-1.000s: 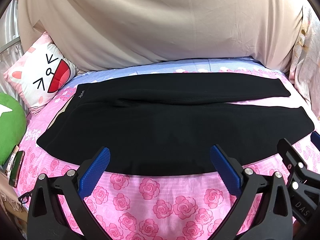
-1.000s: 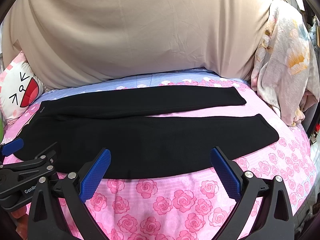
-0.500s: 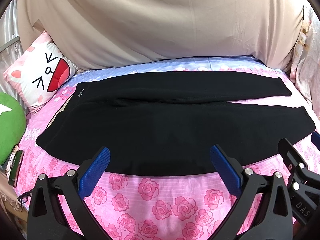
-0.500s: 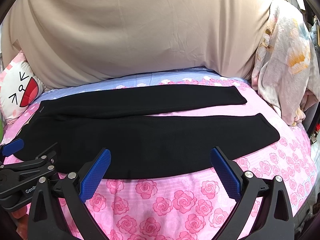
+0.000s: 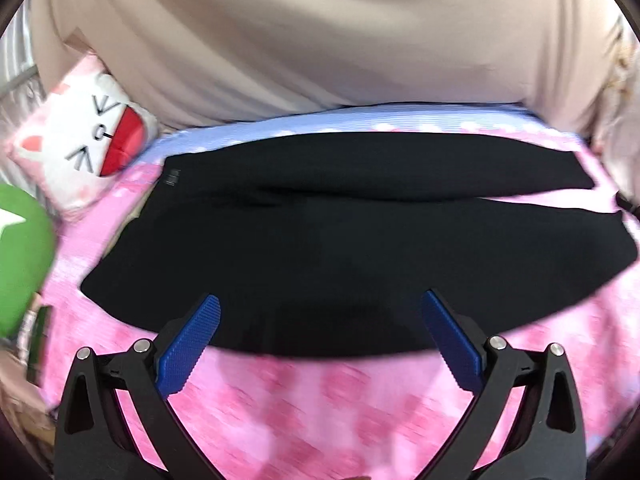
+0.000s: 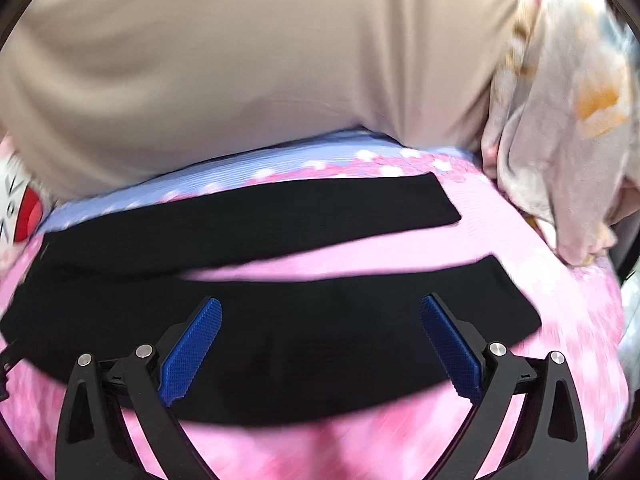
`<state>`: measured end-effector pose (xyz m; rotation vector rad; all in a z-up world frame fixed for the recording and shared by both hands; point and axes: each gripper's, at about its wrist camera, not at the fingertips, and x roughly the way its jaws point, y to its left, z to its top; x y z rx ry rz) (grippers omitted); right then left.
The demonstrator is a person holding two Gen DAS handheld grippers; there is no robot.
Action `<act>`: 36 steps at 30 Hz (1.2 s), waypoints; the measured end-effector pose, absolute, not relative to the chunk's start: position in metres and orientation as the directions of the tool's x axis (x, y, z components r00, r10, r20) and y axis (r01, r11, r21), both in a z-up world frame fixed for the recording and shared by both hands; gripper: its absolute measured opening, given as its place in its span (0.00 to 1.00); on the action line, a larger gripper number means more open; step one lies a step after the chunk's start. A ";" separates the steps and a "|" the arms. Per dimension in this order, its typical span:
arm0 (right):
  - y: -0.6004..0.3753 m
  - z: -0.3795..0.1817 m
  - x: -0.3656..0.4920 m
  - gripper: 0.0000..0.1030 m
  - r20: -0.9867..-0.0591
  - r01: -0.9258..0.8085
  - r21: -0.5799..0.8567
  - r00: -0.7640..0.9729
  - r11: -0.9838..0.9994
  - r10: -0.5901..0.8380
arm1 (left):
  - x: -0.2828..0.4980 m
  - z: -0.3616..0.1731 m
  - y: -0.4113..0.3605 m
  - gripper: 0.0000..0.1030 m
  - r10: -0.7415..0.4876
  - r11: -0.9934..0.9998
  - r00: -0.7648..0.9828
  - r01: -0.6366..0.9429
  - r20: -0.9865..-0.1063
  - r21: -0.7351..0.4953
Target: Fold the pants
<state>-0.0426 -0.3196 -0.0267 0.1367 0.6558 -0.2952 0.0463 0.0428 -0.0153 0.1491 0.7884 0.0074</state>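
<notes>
Black pants (image 5: 320, 248) lie flat across the pink rose-print bed (image 5: 320, 392), waistband at the left, both legs stretching right. In the right wrist view the pants (image 6: 280, 320) show a pink gap between the two legs, with the leg ends at the right. My left gripper (image 5: 320, 308) is open, its blue pads just above the near edge of the near leg, nothing between them. My right gripper (image 6: 320, 312) is open too, hovering over the near leg further right. Both views are blurred by motion.
A beige cloth (image 5: 320, 40) hangs behind the bed. A white cat-face pillow (image 5: 84, 144) and a green cushion (image 5: 20, 256) sit at the left. A floral blanket (image 6: 560, 120) is heaped at the right edge. A blue striped sheet band (image 6: 280, 156) runs along the back.
Both grippers have moved forward toward the pants, so the near leg now lies under the fingertips. The views have turned blurry. The pants themselves have not moved.
</notes>
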 end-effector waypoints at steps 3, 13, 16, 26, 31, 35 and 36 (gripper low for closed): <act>-0.390 -0.029 0.009 0.95 -0.667 0.339 0.059 0.713 0.939 -0.215 | 0.069 -0.020 0.059 0.95 0.107 0.988 0.695 0.005 -0.711 0.154; -0.522 -0.055 0.154 0.93 -0.747 0.276 0.049 0.648 0.960 -0.148 | 0.143 -0.027 0.100 0.95 0.130 0.991 0.706 -0.104 -0.696 0.079; -0.534 -0.064 0.176 0.92 -0.770 0.310 0.036 0.614 0.950 -0.172 | 0.175 -0.022 0.110 0.95 0.178 0.982 0.698 -0.086 -0.693 0.166; -0.533 -0.066 0.193 0.14 -0.753 0.300 0.108 0.648 0.948 -0.119 | 0.314 -0.009 0.237 0.95 0.226 0.969 0.640 -0.222 -0.734 0.105; -0.521 -0.051 0.174 0.12 -0.708 0.304 0.122 0.693 0.945 -0.132 | 0.372 -0.026 0.308 0.95 0.197 0.950 0.570 -0.313 -0.798 0.011; -0.513 -0.050 0.167 0.12 -0.709 0.319 0.106 0.688 0.942 -0.153 | 0.411 -0.063 0.337 0.95 0.207 0.932 0.478 -0.361 -0.853 0.024; -0.512 -0.049 0.164 0.12 -0.710 0.326 0.113 0.687 0.939 -0.153 | 0.417 -0.070 0.340 0.94 0.177 0.937 0.463 -0.349 -0.869 0.005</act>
